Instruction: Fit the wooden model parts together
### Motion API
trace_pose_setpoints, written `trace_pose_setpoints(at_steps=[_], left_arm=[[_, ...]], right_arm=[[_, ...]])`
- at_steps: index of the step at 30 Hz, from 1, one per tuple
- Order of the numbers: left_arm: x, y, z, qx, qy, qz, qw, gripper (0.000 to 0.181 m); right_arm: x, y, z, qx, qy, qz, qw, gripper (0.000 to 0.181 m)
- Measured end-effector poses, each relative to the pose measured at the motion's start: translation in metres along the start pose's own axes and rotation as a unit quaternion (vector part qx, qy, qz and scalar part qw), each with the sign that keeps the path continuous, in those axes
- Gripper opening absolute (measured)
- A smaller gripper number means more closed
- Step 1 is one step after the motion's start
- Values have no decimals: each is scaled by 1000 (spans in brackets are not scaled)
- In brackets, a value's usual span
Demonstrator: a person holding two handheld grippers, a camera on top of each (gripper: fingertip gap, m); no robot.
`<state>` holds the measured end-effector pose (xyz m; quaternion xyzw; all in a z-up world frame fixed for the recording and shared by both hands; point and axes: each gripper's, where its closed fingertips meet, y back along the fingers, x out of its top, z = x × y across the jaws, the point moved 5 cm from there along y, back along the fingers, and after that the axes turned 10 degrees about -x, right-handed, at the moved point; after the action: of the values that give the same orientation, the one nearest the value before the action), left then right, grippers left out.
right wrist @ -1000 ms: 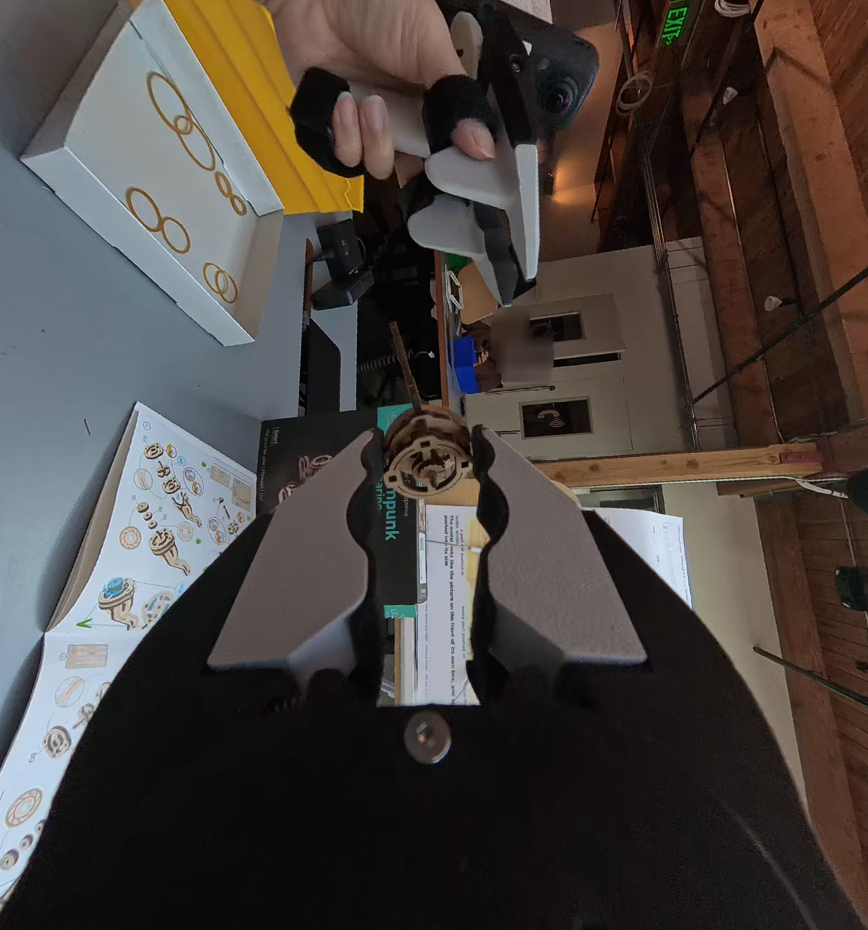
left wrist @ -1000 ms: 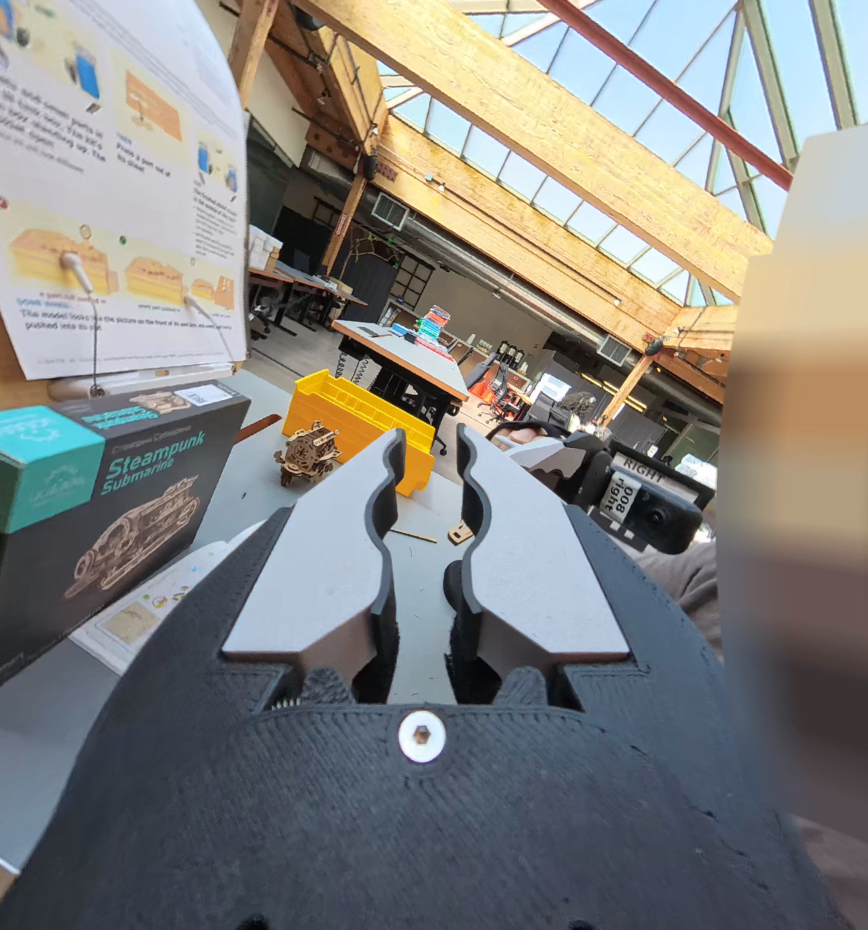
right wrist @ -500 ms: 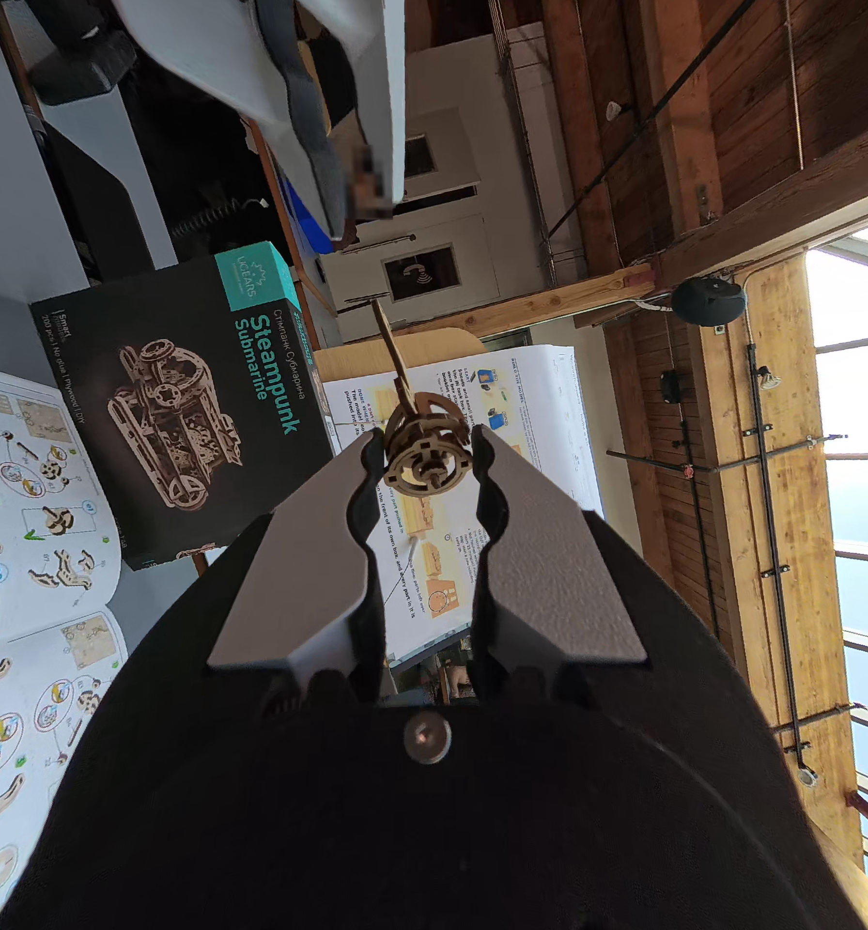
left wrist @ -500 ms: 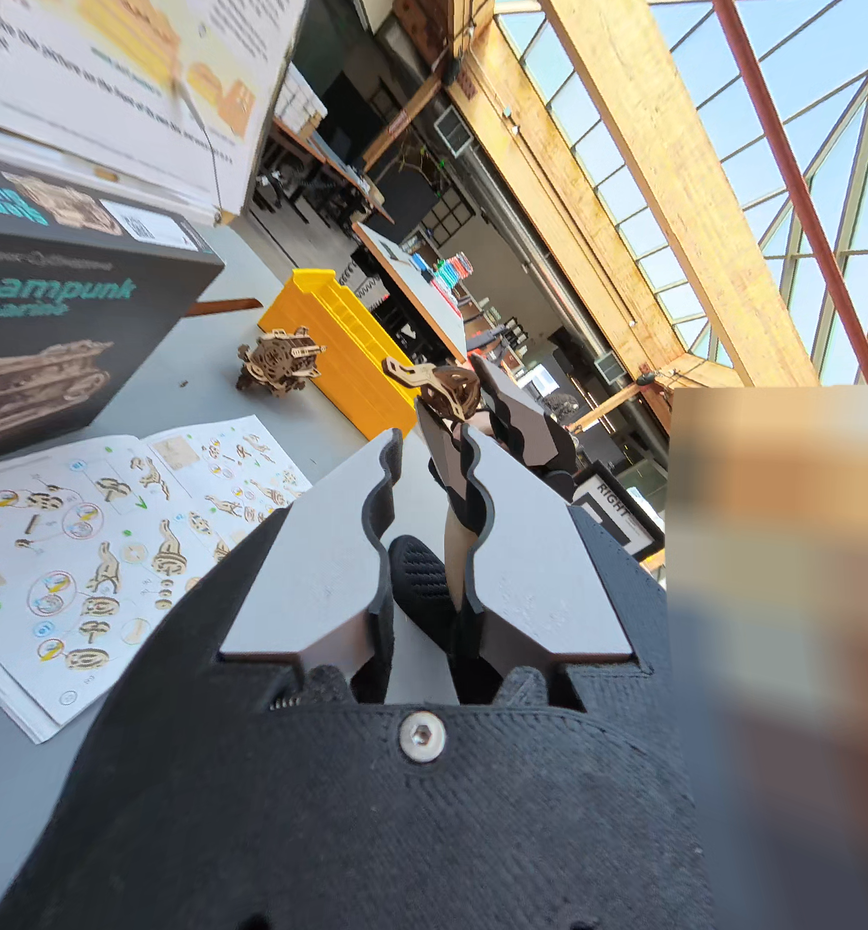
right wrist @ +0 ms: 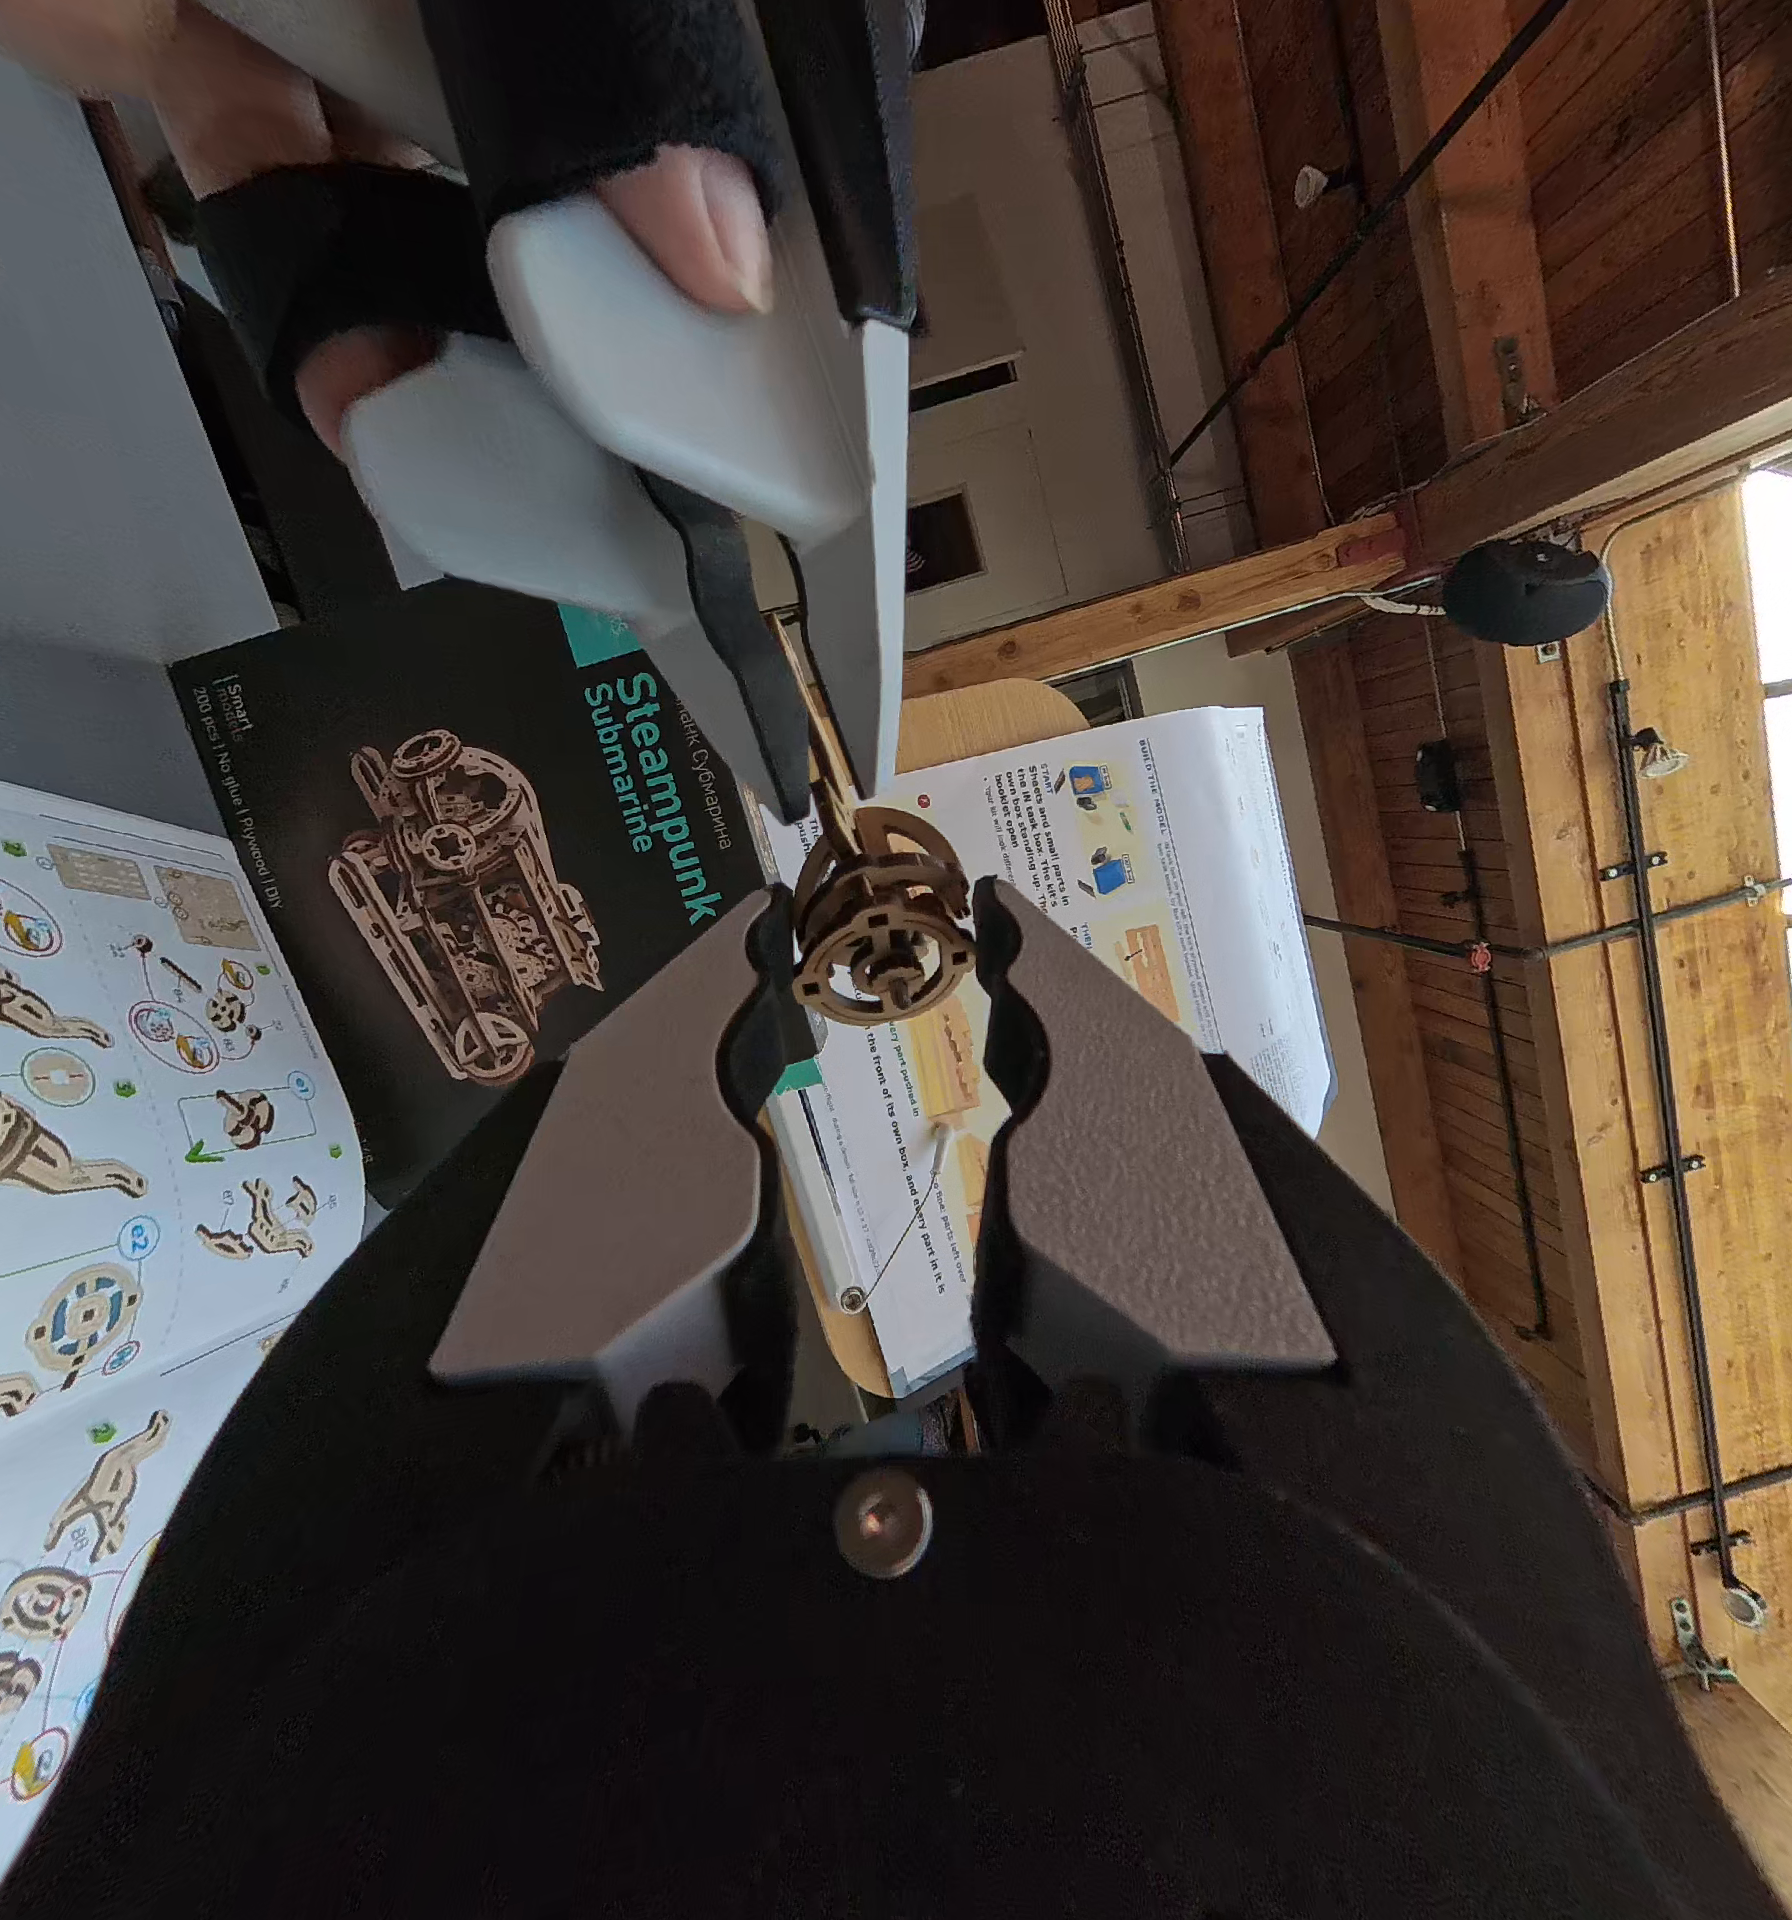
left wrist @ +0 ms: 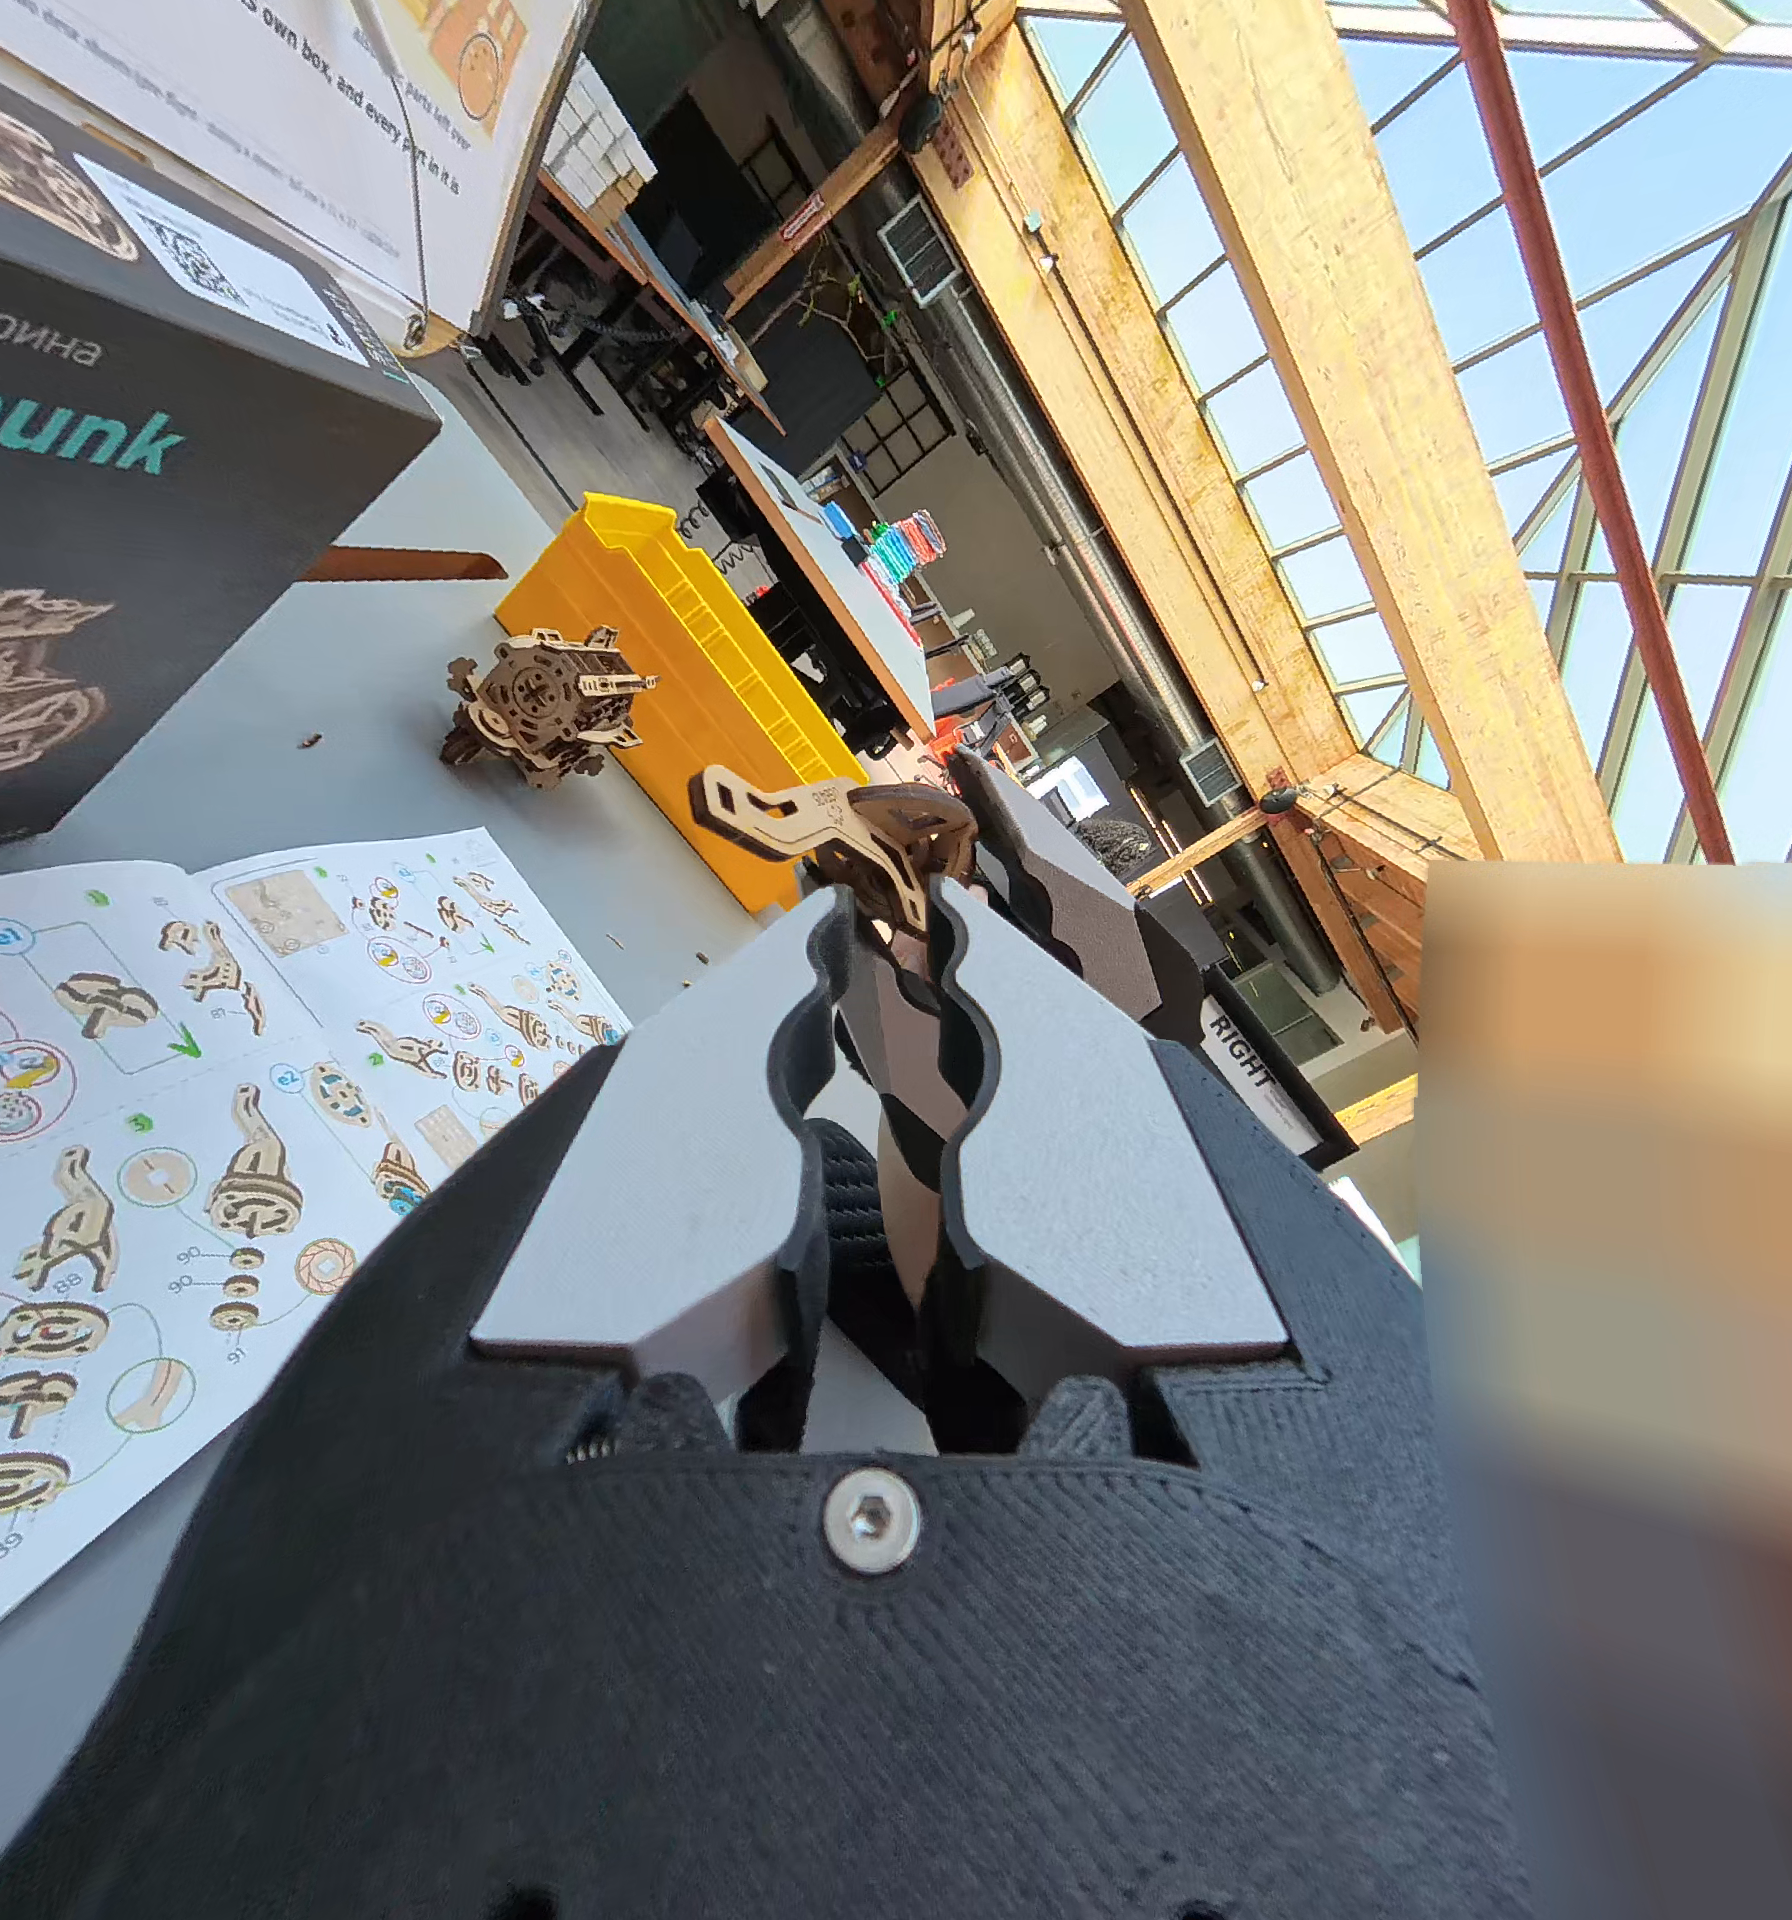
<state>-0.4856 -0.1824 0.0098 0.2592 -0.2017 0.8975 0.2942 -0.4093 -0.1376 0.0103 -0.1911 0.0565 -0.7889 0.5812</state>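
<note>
My right gripper (right wrist: 876,906) is shut on a small round wooden assembly of nested rings (right wrist: 881,945), held up in the air. A flat wooden arm (left wrist: 767,812) sticks out of that assembly. My left gripper (left wrist: 884,904) has its fingertips closed on that arm next to the rings. In the right wrist view it (right wrist: 830,771) comes in from above, held by a person's hand (right wrist: 705,229). A grey finger (left wrist: 1068,925) of the right gripper shows just behind the assembly in the left wrist view.
A bigger wooden sub-assembly (left wrist: 539,707) stands on the grey table (left wrist: 331,665) beside a yellow bin (left wrist: 684,644). A black kit box (left wrist: 92,499) stands at the left. An open instruction booklet (left wrist: 248,1039) lies in front of it, a propped instruction sheet (right wrist: 1079,935) behind. My two grippers' fingertips are within a few centimetres of each other.
The two grippers have come together. My left gripper swung toward the right one, and its jaws narrowed onto the wooden arm. The right gripper kept hold of the ring assembly.
</note>
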Motion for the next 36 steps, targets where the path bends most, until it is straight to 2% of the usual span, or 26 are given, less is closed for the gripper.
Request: trace_pose_setpoints(at_steps=[3, 9, 17, 24, 36], left_arm=[[-3, -3, -7, 14, -1, -4, 1000, 17], [2, -1, -14, -4, 5, 38, 999, 8], [-1, -3, -14, -34, 26, 29, 999, 3], [1, 4, -20, -44, 53, 31, 997, 0], [-2, 11, -36, -57, 121, 32, 990, 0]], right_arm=[[0, -1, 0, 3, -11, -2, 1000, 34], [3, -1, -3, 10, -20, 0, 1000, 34], [4, -3, -9, 20, -24, -4, 1000, 34], [5, -5, -14, 46, -66, -7, 997, 34], [7, -6, -28, 58, -60, 2, 997, 34]])
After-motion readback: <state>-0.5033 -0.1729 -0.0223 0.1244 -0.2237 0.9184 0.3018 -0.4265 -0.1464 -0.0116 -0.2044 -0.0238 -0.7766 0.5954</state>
